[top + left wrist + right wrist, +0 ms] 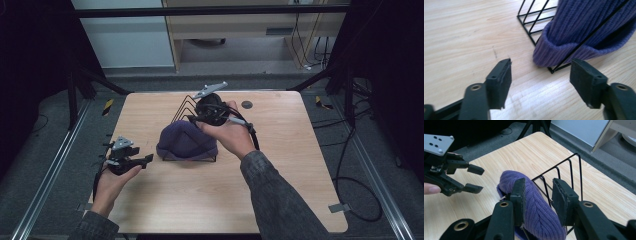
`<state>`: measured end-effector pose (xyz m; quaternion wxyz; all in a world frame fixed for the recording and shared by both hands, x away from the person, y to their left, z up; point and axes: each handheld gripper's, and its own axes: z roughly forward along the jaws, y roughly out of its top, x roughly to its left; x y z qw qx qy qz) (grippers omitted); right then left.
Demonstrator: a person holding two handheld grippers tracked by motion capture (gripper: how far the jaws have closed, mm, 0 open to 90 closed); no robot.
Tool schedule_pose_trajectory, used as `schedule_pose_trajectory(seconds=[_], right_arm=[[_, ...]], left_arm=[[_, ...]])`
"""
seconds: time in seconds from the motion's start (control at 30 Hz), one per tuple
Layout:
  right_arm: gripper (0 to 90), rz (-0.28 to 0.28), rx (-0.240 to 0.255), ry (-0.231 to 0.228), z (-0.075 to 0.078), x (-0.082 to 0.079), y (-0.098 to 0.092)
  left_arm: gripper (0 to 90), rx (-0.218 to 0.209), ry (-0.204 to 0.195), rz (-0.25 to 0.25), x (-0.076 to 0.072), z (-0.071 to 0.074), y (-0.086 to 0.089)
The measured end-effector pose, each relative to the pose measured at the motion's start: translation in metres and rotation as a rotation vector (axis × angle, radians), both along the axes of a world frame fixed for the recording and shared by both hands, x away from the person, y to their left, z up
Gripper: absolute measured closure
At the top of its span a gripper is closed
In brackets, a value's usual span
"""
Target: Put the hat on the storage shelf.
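Purple ribbed knit makes up the beanie (186, 141), which lies near the middle of the pale wood worktop (280, 165), tucked into a black wire rack (184, 107) whose thin bars cross over the cloth. No label, brand or writing can be read on the beanie, the rack or the grippers. In the high view the beanie's long axis runs roughly left to right across the worktop, with the rounded crown bulging toward the person's side; in the left gripper view its folded cuff (554, 53) rests on the wood at the rack's near corner, the opening turned toward the right of that view. The left gripper (142, 161) sits off to the left of the beanie, near it but apart, pointing toward it; its jaws stand apart with only bare wood between them, and no pad touches the cloth. The right gripper (194, 119) is at the far side of the rack, above the beanie's crown, held from the right by the person's hand (234, 135). In the right gripper view its jaws stand a little apart over the purple knit and the rack's wires, and no pad can be seen pressing on either. A small dark round mark (247, 105) sits on the worktop beyond the right gripper.
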<state>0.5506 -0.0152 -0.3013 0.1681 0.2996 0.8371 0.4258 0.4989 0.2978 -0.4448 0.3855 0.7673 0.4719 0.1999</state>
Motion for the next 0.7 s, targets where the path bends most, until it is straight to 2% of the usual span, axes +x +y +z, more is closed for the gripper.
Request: schedule_pose_trajectory(seconds=[0.1, 0.23, 0.43, 0.7], right_arm=[[61.2, -0.002, 0.006, -0.002, 0.001, -0.004, -0.004], [58.1, -0.009, 0.011, -0.004, 0.003, -0.007, -0.010], [54.7, -0.025, 0.022, -0.003, 0.005, -0.012, -0.023], [50.7, -0.057, 0.033, -0.003, 0.008, -0.015, -0.041]], left_arm=[[24.4, 0.035, 0.006, 0.011, -0.003, -0.005, 0.002], [19.2, 0.097, 0.045, 0.007, -0.003, -0.017, 0.002], [13.3, 0.113, 0.081, 0.009, 0.000, -0.024, 0.002], [11.1, 0.120, 0.114, 0.026, 0.003, -0.030, 0.006]])
